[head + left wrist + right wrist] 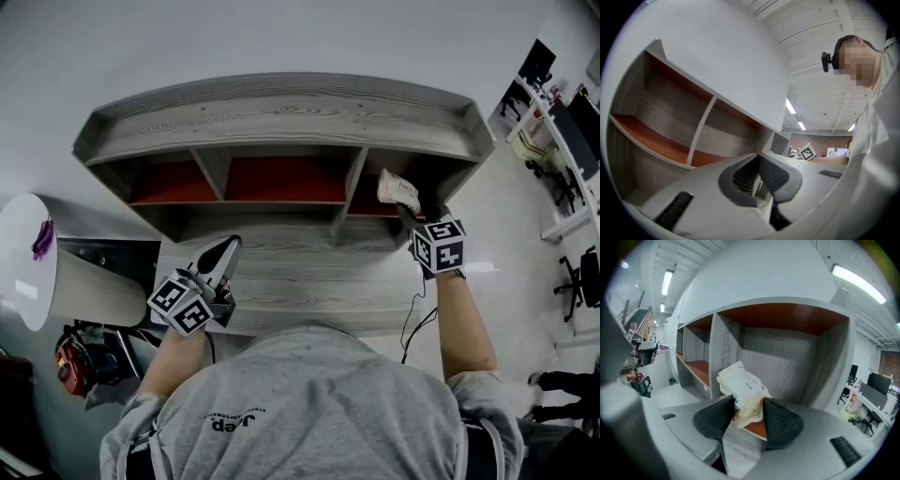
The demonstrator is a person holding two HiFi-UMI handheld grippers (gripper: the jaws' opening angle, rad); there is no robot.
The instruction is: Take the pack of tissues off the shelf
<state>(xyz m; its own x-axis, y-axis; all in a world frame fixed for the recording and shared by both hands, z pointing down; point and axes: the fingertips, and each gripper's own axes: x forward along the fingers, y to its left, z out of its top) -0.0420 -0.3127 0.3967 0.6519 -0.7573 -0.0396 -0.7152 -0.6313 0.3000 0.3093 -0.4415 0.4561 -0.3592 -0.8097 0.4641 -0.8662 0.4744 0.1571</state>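
At the mouth of the right-hand compartment of the shelf (pixel 281 112), my right claw (pixel 749 412) is clamped part-closed on the pack of tissues (pixel 739 383), which appears lifted clear of the orange board (pixel 757 427). Step in hand, by my judgement: withdrawal. Next, draw the pack straight back, clear of the divider (pixel 719 352). My left claw (pixel 758 180) is closed and empty.

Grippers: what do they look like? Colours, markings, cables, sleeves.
Both alike: the left gripper and right gripper have pale grey tapering shells, with dark ribbed pads on the fingers. Each carries a white cube with black square markers. A thin black cable hangs from the right one. The person wears a grey short-sleeved T-shirt.
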